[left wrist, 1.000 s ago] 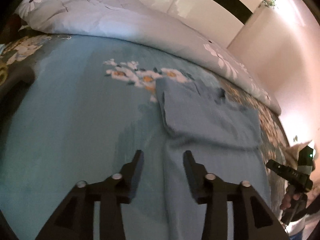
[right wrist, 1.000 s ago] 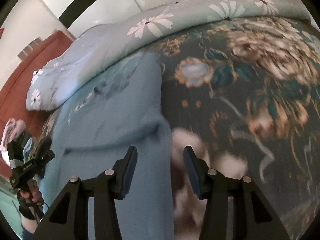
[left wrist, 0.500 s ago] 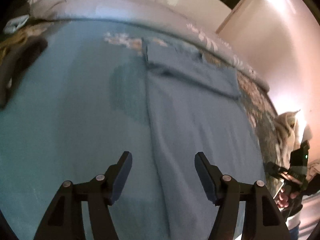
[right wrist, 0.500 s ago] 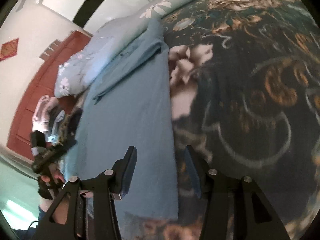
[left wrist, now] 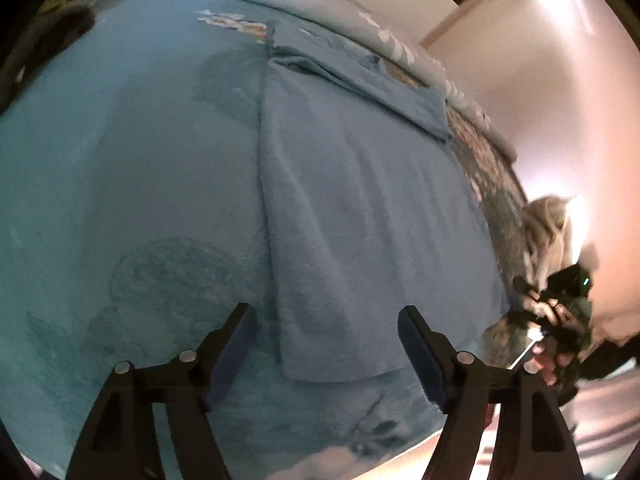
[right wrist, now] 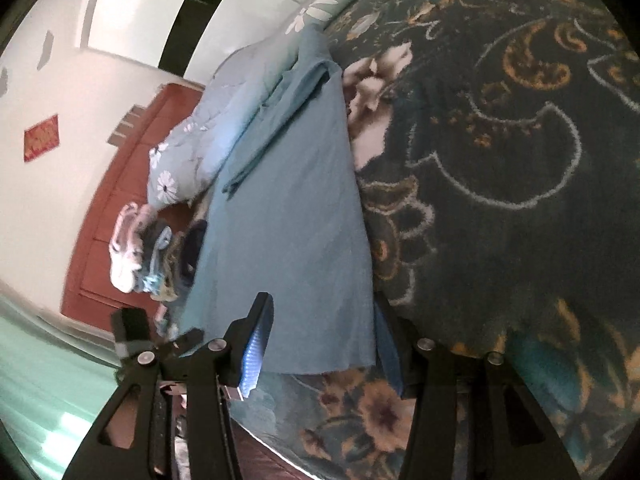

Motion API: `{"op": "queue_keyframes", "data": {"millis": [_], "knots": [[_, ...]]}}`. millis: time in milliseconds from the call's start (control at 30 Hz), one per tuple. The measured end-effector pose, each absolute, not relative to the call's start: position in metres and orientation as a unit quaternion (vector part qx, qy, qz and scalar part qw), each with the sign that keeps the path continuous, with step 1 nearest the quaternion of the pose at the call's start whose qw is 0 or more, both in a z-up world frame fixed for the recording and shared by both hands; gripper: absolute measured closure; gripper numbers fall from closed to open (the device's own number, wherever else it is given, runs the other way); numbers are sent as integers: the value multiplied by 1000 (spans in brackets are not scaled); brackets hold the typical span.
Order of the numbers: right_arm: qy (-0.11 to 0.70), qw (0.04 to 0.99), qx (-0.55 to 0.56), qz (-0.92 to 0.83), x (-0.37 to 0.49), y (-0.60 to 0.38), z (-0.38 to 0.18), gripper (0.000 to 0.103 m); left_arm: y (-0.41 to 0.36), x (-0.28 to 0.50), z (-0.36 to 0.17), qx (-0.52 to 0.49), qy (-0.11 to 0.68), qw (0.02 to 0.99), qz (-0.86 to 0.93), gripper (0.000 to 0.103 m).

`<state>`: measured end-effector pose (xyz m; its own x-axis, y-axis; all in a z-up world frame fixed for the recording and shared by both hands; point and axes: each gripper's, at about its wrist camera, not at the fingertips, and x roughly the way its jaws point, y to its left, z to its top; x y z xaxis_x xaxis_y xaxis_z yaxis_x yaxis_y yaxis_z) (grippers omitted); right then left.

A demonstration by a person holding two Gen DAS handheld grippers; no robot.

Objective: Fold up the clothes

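Beside the garment [right wrist: 288, 216], piled clothes [right wrist: 148, 248]

Matt blue cloth garment [left wrist: 360, 216], plush floral bedspread [right wrist: 500, 140], glossy wooden headboard [right wrist: 120, 184]

Floral bedspread [left wrist: 120, 200] under flat blue garment [left wrist: 368, 216], quilt [right wrist: 200, 136]

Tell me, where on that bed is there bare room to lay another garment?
Bare patches: the plain blue bedspread left of the blue garment, and the dark floral blanket on its right. Crowded: the far end, where the folded quilt lies, and the clothes pile by the bed's edge.
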<state>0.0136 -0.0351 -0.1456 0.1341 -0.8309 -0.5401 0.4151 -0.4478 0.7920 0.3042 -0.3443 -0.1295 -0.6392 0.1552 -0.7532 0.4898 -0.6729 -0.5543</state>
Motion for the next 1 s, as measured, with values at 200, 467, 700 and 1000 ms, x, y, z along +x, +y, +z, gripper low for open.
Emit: {"op": "queue_keyframes", "data": {"millis": [200,467,700,1000], "knots": [[-184,519,559,-621,16,-38,-146,52,-352,311,-139,372,474,60,-796,25],[-192,522,565,-609,19,-34,-156,87,-361,312,-144,340,517,55,-784,27],[-191,514,562,-619,16,-23,-157,97,-356,317,-157,336,528,78,-776,96],[-250,533,537,-604,5,-17,-151,98,-365,321,-126,282,532,27,-798,97]]}}
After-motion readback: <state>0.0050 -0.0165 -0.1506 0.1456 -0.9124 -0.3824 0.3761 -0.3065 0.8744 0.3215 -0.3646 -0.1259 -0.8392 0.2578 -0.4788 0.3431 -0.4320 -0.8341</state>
